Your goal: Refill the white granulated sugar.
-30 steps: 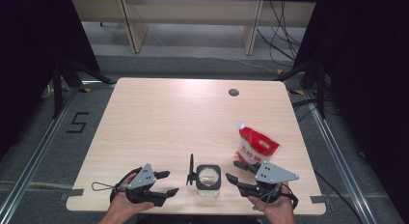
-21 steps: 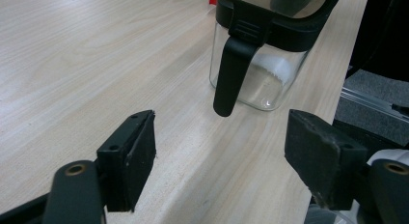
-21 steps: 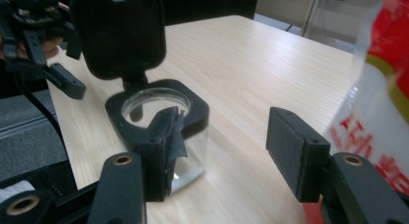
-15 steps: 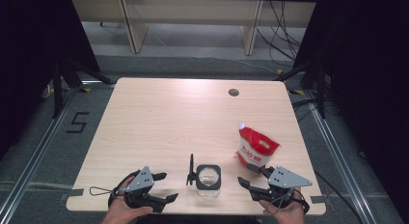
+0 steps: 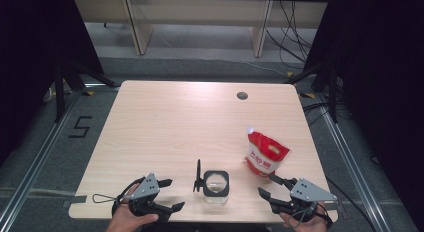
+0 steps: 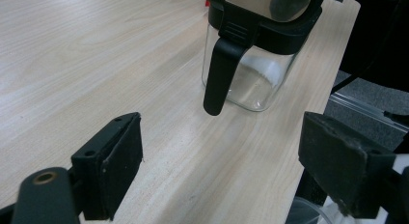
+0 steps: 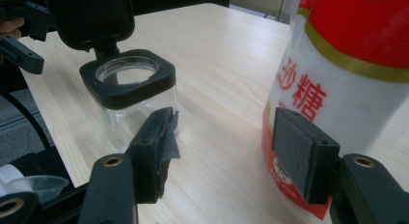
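Two grippers: both sit at the near edge of the table (image 5: 165, 117), one in each hand, with nothing held in either
Left gripper (image 5: 169, 196): at 7 o'clock on the table in the high view, just left of the jar; its jaws have just been opening and now stand spread wide, with only bare wood between them
Left fingers (image 6: 112, 166): two black pads far apart in the left gripper view, pointing at the jar, not touching it
Jar (image 5: 215, 187): a small clear glass box with a black top rim, standing upright at 6 o'clock near the table's front edge, between the two grippers
Jar lid (image 5: 198, 176): black, flipped up and standing on edge at the jar's left side, at 9 o'clock from the jar
Jar inside (image 6: 251, 72): a little white stuff shows at the bottom through the glass
Right gripper (image 5: 267, 186): at 5 o'clock on the table, right of the jar and just below the bag; its jaws have just been opening and stand spread apart, pinching nothing
Right fingers (image 7: 301, 154): in the right gripper view one pad is in front of the jar and the other in front of the bag; I cannot tell if it touches the bag
Sugar bag (image 5: 266, 153): red and white pouch standing up at 4 o'clock on the table, right of the jar and apart from it
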